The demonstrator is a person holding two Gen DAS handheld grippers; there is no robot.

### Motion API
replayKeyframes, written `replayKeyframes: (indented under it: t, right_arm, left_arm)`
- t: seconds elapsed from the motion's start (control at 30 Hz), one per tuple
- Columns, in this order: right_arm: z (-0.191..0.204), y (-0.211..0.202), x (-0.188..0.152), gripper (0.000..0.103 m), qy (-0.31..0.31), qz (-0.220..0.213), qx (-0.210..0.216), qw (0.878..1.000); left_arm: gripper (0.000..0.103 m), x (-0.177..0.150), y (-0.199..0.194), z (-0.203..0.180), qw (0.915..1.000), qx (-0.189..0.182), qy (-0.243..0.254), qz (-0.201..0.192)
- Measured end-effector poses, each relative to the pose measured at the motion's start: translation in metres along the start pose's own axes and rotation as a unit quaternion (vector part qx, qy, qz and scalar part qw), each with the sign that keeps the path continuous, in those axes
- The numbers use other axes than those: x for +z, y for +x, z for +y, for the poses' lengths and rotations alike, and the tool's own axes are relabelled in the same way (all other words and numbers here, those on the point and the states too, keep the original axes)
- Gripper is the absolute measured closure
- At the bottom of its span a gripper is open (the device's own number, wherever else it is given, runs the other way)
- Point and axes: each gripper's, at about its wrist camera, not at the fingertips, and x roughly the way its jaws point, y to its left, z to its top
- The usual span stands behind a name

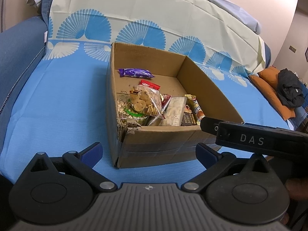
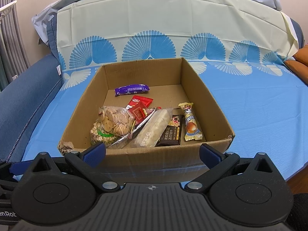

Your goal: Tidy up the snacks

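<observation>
- Left gripper (image 1: 149, 153): jaws spread wide, nothing between them, hovering just in front of the cardboard box (image 1: 163, 140).
- Right gripper (image 2: 152, 153): jaws likewise spread, empty, at the box's near wall.
- Box sits on a blue cloth (image 2: 259, 115) over a sofa.
- Snacks lie inside, bunched toward the near wall: cookie bag (image 2: 115, 121), white bar (image 2: 152, 132), dark packet (image 2: 171, 132), yellow packet (image 2: 191, 123), red packet (image 2: 138, 105).
- Purple packet (image 2: 131, 89) lies apart, near the far wall.
</observation>
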Motion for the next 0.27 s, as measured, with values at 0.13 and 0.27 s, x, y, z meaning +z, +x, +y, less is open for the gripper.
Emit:
replayKeyframes:
  t: [0.13, 0.27]
  right_arm:
    - [-0.0009, 0.0014, 0.0014, 0.001, -0.001, 0.002, 0.001, 1.000]
    - [-0.0020, 0.0009, 0.0018, 0.001, -0.001, -0.001, -0.001, 1.000]
  left_arm:
    - [0.001, 0.0001, 0.0003, 0.0000, 1.0000, -0.003, 0.004, -0.006]
    - [0.001, 0.0013, 0.0003, -0.0008, 1.0000, -0.005, 0.005, -0.007]
